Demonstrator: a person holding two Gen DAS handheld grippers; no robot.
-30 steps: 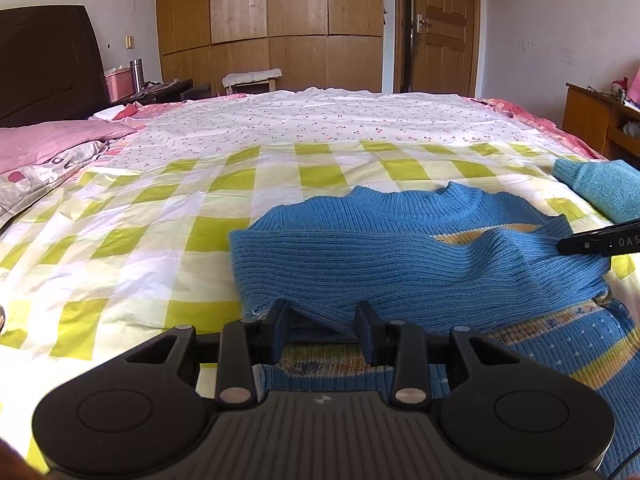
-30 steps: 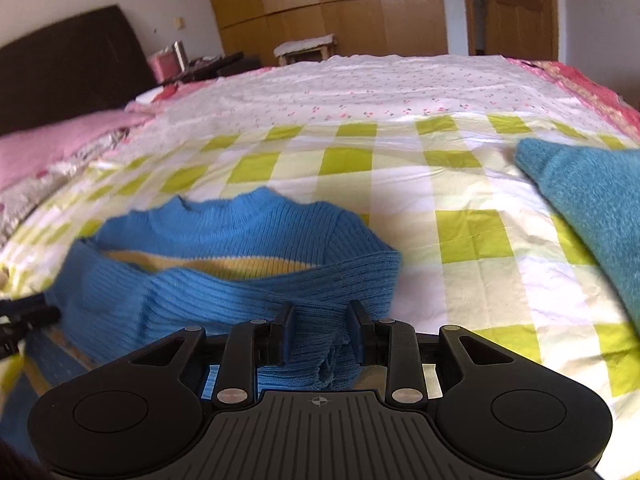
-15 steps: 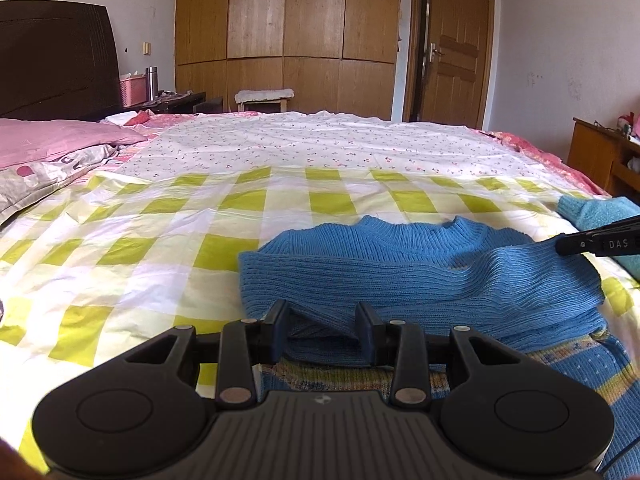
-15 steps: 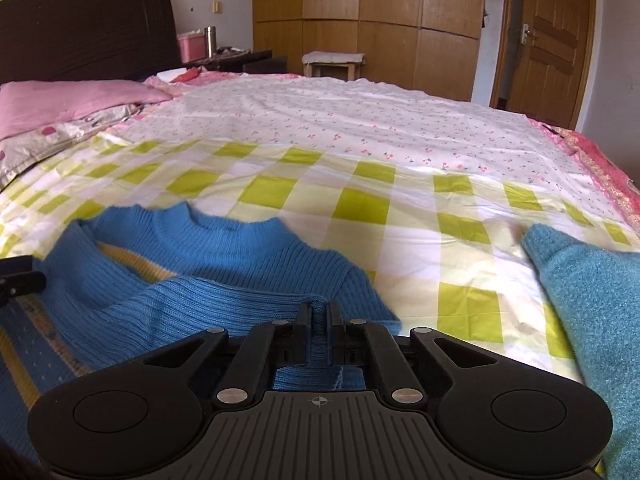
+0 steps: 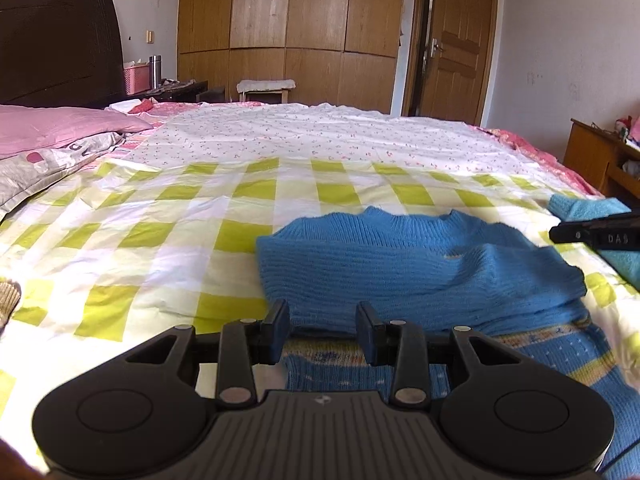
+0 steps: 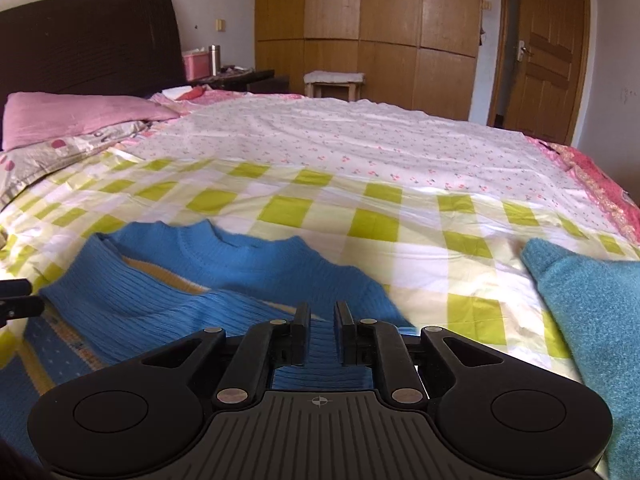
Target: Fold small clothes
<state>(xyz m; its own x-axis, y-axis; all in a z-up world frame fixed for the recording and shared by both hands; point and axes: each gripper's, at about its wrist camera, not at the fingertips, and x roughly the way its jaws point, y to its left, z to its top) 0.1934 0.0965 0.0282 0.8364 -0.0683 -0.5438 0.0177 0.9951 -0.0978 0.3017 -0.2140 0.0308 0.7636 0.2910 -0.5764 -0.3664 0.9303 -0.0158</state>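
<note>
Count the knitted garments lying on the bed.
2. A blue ribbed knit sweater with a yellow-striped patterned body lies on the checked sheet, in front of both grippers. A fuzzy teal knit garment lies to its right, partly cut off by the frame. Others may be out of view.

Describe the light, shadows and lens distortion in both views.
Left wrist view: hard sunlight on the checked bedspread, dark corners, wardrobe lines bowed by the fisheye. Right wrist view: same glare on the bedspread, the blue sweater casting little shadow, headboard curved.
</note>
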